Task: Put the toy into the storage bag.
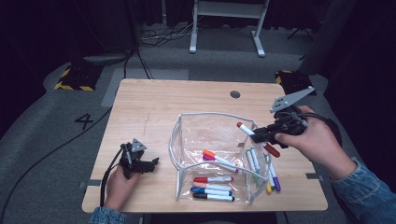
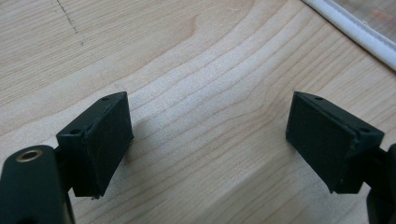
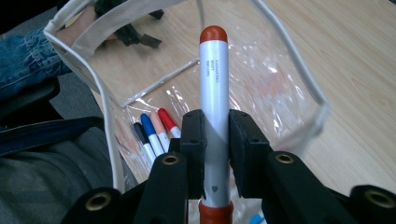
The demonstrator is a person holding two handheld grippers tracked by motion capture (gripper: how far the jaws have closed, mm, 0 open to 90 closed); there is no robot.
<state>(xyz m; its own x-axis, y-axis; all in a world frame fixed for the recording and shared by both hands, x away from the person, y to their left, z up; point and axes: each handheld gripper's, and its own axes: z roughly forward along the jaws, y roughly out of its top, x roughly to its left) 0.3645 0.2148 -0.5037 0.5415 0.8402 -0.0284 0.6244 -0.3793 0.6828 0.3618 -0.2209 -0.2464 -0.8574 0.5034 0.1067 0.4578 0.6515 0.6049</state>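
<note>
A clear plastic pouch (image 1: 187, 135) with white trim stands open in the middle of the wooden table (image 1: 140, 107); several markers (image 1: 212, 186) lie inside it. My right gripper (image 1: 265, 135) hovers over the pouch's right rim, shut on a white marker with red ends (image 1: 247, 131). In the right gripper view that marker (image 3: 214, 84) runs straight up between the two pads, above the pouch's rim (image 3: 299, 65) and the markers in the pouch (image 3: 154, 133). My left gripper (image 1: 152, 164) rests low on the table left of the pouch, open, with bare wood between its pads (image 2: 109, 135).
Several more markers (image 1: 273, 179) lie on the table just outside the pouch's right wall. The pouch's white edge (image 2: 355, 32) crosses the top right corner of the left gripper view. A round hole (image 1: 235, 94) sits near the table's far edge.
</note>
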